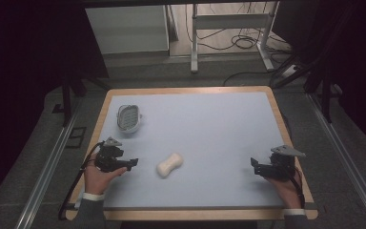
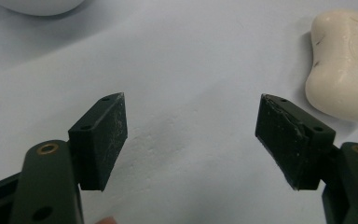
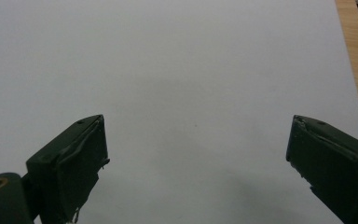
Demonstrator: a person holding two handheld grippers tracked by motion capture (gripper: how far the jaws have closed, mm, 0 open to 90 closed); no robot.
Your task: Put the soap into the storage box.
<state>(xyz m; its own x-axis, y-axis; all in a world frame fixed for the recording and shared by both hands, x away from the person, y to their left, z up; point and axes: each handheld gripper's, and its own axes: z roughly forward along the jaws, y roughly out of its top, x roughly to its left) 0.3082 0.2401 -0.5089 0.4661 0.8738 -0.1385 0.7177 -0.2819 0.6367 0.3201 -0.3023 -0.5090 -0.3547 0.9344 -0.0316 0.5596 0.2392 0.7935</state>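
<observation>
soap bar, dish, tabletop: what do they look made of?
Soap bar: solid soap, matte cream, with embossed lettering and small dark nicks. Soap dish: probably plastic, white rim around a grey ribbed inset; too small to be sure. Table: smooth pale blue-grey matte sheet, likely laminate, with a wood-look edge band.

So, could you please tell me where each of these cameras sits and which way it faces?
High view: above the person's side, looking forward and down on the table; both forearms, left gripper and right gripper show.
Left gripper view: rides the left gripper, looking down along its open jaws at the mat; the soap lies ahead to the right.
Right gripper view: rides the right gripper, jaws open over bare mat.
Shared: high and left gripper views both show the soap.
</observation>
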